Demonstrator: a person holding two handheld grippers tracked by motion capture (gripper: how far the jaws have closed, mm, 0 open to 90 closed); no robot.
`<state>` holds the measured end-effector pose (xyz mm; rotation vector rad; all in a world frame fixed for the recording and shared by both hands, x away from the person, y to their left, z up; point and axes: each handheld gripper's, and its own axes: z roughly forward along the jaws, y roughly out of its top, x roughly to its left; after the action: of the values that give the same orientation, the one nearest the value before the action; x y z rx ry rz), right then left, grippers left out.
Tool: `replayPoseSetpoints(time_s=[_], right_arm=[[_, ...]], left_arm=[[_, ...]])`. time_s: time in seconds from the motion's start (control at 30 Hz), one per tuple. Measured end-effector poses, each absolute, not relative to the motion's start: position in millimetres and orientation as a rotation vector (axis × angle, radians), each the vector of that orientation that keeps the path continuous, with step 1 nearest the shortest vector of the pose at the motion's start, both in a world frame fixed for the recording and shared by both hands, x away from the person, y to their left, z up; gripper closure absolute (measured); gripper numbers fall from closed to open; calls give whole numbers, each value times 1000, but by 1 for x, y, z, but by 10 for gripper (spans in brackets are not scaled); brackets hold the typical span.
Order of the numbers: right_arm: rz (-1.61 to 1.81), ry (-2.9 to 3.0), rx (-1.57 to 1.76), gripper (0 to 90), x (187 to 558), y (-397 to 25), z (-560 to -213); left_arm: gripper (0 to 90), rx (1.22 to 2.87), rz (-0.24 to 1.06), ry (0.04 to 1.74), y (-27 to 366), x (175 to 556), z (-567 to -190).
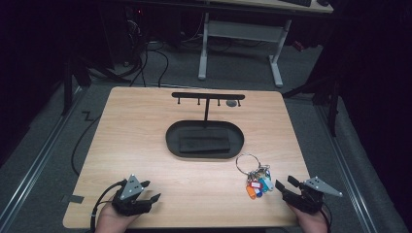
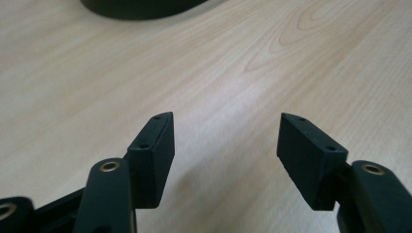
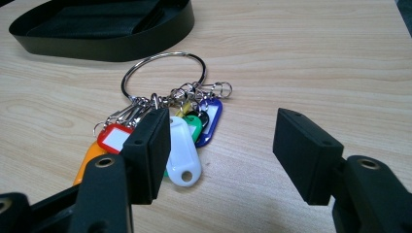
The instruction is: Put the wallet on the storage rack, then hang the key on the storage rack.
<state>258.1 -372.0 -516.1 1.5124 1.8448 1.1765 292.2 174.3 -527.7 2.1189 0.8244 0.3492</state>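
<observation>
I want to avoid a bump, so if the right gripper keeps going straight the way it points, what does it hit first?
Probably the bunch of key tags: the open right gripper points at it, tags just ahead.

Worktop [image 1: 145, 145]: pale wood, light grain pattern.
Tray [image 1: 171, 138]: black, plain.
Rack [image 1: 208, 96]: black.
Ring [image 3: 163, 73]: silver metal.
Tags [image 3: 182, 145]: red with white label, orange, white, green, blue, yellow, black.
Left claw [image 1: 151, 190]: black, grey plate.
Right claw [image 1: 284, 183]: black, grey plate.
Floor [image 1: 233, 68]: grey.
</observation>
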Motion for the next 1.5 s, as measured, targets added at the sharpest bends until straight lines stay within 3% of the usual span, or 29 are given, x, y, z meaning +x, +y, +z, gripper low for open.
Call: replayPoseSetpoints(time_s=[0.2,0.63,1.1,1.5], right_arm=[[1154,1865,1519,395,261,-369,-519],[1066,1952,1532,433,264,-352,-519],[885,2146,1396,416,290,-308,-488],[794,2262,1427,414,312,-296,-469]], left_arm=[[372,2067,358,820,179,293,-520],[311,2112,363,791,180,296,-523],[296,2090,344,775,179,295,-517],[293,2069,350,780,182,295,-516]])
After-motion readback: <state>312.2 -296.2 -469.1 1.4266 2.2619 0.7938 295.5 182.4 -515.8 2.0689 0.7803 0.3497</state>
